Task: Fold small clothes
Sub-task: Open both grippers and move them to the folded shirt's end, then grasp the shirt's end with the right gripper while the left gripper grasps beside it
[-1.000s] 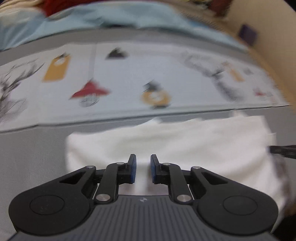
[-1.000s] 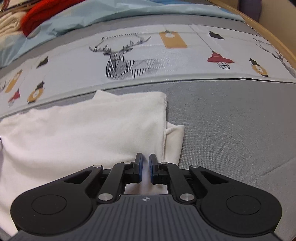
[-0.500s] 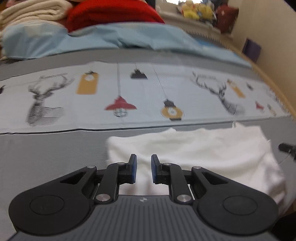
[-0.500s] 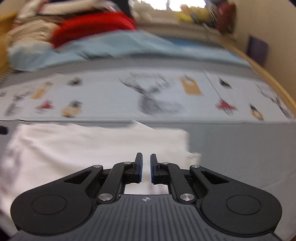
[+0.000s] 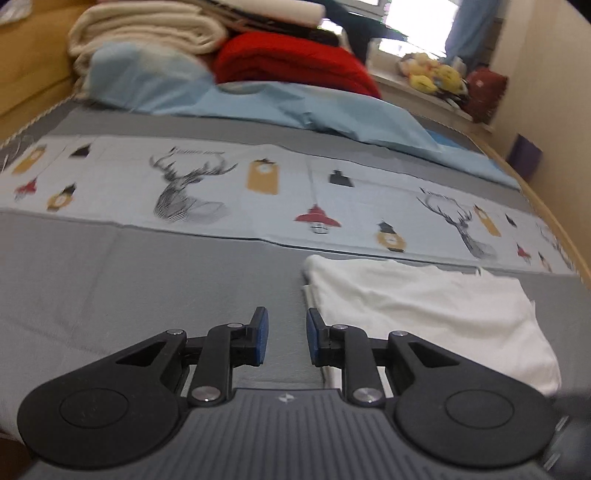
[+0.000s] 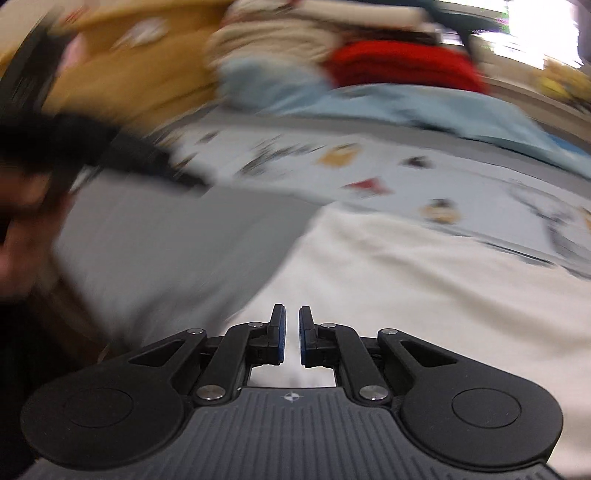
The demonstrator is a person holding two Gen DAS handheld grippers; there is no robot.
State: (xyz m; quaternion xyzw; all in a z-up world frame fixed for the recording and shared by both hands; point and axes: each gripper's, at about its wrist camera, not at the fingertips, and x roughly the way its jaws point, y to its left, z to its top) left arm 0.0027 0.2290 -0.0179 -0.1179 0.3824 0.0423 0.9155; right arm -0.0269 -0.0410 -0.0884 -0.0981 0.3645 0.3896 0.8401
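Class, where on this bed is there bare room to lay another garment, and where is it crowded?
Free: the grey sheet left of the white garment, below the printed strip. Crowded: the far end, with the blue cloth, red blanket and cream blanket.

Both views are lit softly and evenly, with only faint shadows cast on the bed [image 5: 110, 280]. The strongest light is admitted through the window [image 5: 413, 22] beyond the bed's far end, where the panes are blown out to white glare. In the left wrist view, moderate sharpness is kept near the window-lit red blanket [image 5: 291, 62], though slight softness is seen toward the bed's near edge. The right wrist view is smeared heavily by motion blur; the printed sheet [image 6: 369, 173] beside the bed's grey cover is streaked, and a dark shape at the left is rendered unreadable. Fisheye bending is shown along the bed's edges in both views.
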